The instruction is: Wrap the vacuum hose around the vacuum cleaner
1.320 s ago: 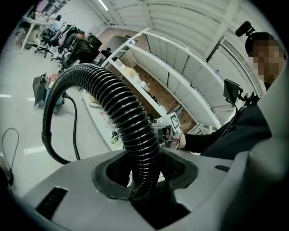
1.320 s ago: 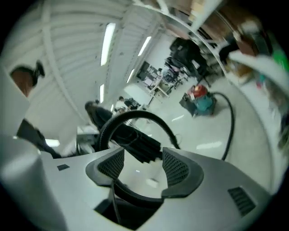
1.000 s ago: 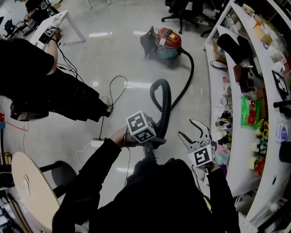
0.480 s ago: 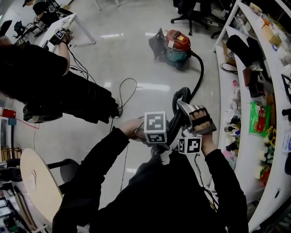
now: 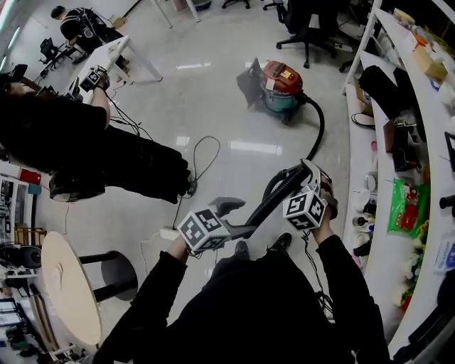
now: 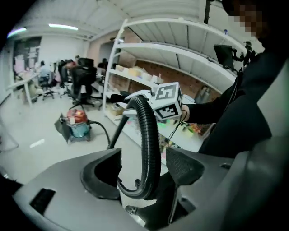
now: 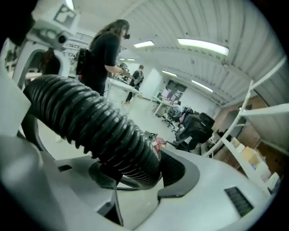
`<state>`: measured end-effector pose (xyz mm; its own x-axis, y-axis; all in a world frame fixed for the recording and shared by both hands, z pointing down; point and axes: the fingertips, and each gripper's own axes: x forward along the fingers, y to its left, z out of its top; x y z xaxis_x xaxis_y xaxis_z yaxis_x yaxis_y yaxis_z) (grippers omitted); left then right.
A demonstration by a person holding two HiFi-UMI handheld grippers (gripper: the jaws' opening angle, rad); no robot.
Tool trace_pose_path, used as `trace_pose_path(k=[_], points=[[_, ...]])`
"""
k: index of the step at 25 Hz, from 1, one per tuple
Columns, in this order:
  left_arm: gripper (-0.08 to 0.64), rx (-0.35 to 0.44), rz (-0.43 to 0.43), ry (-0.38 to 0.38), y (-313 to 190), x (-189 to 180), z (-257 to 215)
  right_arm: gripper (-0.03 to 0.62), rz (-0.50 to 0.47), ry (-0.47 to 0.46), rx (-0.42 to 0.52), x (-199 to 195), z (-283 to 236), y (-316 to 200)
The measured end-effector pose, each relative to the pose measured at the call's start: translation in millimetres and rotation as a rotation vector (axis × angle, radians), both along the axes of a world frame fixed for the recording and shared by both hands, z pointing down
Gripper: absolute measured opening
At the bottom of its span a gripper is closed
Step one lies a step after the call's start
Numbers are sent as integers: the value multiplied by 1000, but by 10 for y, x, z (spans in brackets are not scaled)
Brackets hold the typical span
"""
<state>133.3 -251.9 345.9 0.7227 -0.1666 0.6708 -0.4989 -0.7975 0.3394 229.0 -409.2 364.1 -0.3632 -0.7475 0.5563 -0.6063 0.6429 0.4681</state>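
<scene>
The red and teal vacuum cleaner [image 5: 281, 87] stands on the floor far ahead and shows small in the left gripper view [image 6: 76, 124]. Its black ribbed hose [image 5: 318, 124] curves right, then back toward me. My right gripper [image 5: 313, 178] has just been closing and is shut on the hose [image 7: 90, 126], which fills its jaws [image 7: 135, 173]. From there the hose [image 5: 264, 202] runs down-left through my left gripper [image 5: 234, 217]. Those jaws [image 6: 142, 167] have just been opening; the hose [image 6: 149, 144] passes between them with a gap on each side.
A person in black [image 5: 92, 142] bends over at the left, with a loose cable [image 5: 202, 153] on the floor beside them. A round table [image 5: 67, 295] is at lower left. Stocked white shelves [image 5: 419, 142] line the right side. Office chairs [image 5: 306, 21] stand beyond the vacuum.
My right gripper swung in from the right with open jaws and closed on the hose. My left gripper, earlier shut on the hose, moved down-left and opened its jaws.
</scene>
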Motion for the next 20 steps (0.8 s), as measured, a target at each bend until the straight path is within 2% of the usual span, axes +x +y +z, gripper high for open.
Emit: trace_pose_path(k=[2, 5, 6, 8, 10, 11, 13, 15, 18, 20], points=[[304, 55, -121, -25, 11, -11, 230, 216, 71, -41, -42, 240, 45, -145], [333, 75, -184, -145, 132, 37, 790, 216, 151, -73, -57, 469, 39, -313], [339, 92, -214, -196, 112, 34, 976, 217, 167, -77, -44, 518, -1, -365], [344, 143, -325, -277, -84, -19, 1232, 218, 181, -69, 0, 583, -127, -454], [344, 180, -432, -326, -376, -93, 1415, 217, 180, -51, 56, 600, -276, -542], [344, 185, -453, -337, -511, -108, 1506, 217, 181, -42, 83, 595, -349, -595], [337, 184, -436, -324, -725, -85, 1632, 218, 191, -34, 130, 576, -479, -725], [186, 198, -392, -290, -894, -55, 1602, 218, 217, -36, 175, 579, -583, -885], [179, 195, -383, -232, -1145, -94, 1344, 218, 293, -93, 198, 676, -623, -1156], [179, 185, -404, -194, -1362, -193, 1095, 219, 369, -181, 147, 751, -502, -1338]])
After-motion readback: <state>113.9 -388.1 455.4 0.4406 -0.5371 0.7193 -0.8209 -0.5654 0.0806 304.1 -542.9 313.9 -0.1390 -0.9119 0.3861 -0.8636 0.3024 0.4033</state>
